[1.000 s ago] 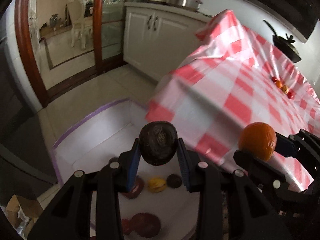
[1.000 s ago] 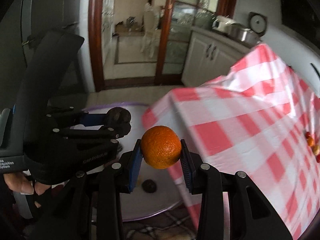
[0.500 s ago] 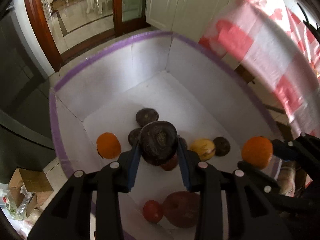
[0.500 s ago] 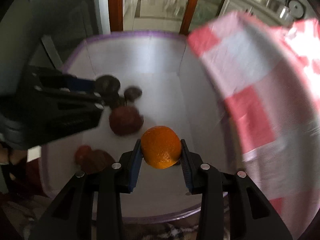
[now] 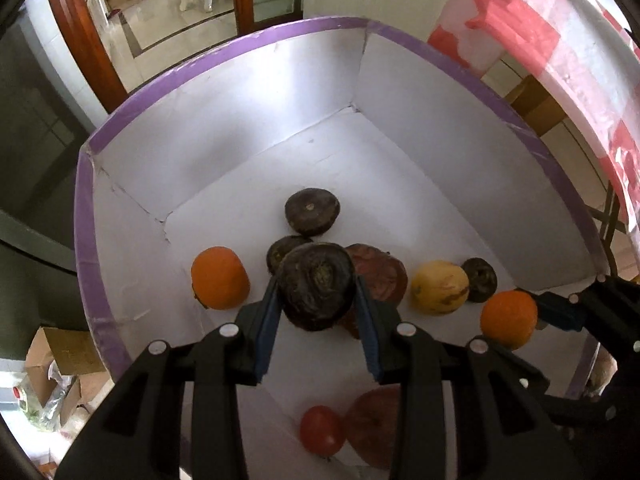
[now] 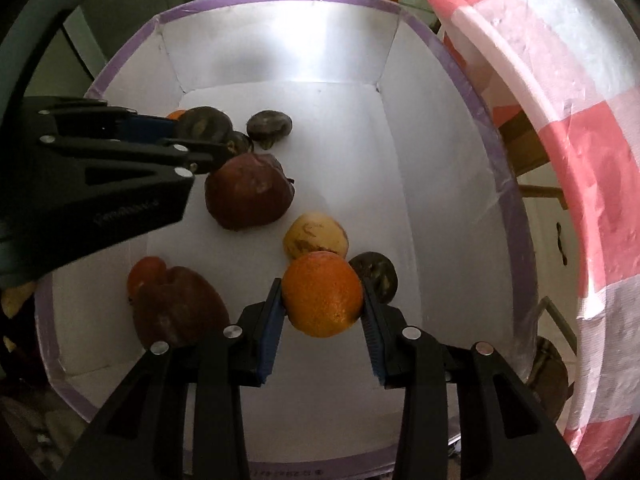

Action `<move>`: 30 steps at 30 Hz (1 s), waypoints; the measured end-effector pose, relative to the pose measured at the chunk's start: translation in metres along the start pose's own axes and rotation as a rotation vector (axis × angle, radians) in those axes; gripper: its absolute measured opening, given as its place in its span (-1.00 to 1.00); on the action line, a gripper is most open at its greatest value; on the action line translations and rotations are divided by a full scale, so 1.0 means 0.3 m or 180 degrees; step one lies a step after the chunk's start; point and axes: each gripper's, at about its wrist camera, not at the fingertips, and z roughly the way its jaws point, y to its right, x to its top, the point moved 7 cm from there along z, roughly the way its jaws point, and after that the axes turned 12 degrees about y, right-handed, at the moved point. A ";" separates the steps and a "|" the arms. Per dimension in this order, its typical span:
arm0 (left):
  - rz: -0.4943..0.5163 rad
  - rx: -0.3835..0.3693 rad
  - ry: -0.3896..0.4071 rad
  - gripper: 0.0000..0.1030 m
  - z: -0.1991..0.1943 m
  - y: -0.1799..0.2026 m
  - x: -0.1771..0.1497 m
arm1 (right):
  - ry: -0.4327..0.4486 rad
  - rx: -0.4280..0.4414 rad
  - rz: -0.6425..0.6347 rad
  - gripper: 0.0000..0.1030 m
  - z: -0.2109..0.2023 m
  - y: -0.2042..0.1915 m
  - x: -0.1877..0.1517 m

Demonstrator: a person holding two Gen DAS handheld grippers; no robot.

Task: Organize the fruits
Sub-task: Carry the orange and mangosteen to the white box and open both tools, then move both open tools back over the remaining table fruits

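left gripper (image 6: 208, 136): pale raised letters on its black side, too blurry to read | white box (image 6: 280, 471): tiny dark print on the purple rim near the bottom, upside down (looks like numbers, too small to be sure) | no other words seen

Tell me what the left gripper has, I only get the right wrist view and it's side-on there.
Observer: In the left wrist view, the left gripper is shut on a dark wrinkled fruit, with one blue-padded finger on each side of it.
Operator: Is another orange hiding behind that gripper?
Observer: Yes. A loose orange lies on the floor of the box, near its left wall and apart from the dark fruits in the middle.
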 end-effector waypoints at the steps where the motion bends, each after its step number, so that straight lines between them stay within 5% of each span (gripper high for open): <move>1: -0.0007 0.0010 -0.0011 -0.11 0.000 -0.002 0.001 | 0.0007 -0.0010 0.0015 -0.13 -0.001 0.005 0.004; 4: -0.0035 0.0038 0.0034 0.35 -0.007 -0.004 0.013 | 0.0065 0.0019 0.0046 0.24 -0.017 0.010 0.011; 12: -0.0068 0.0098 0.0134 0.60 -0.030 -0.005 0.029 | 0.0283 -0.0015 0.0099 0.36 -0.088 0.037 0.035; 21: -0.0118 0.0202 0.0992 0.85 -0.228 0.061 0.248 | 0.1021 0.0033 0.0379 0.44 -0.373 0.149 0.107; 30: 0.0285 0.0189 0.1702 0.97 -0.433 0.362 0.547 | 0.1934 0.0300 0.1034 0.54 -0.774 0.391 0.144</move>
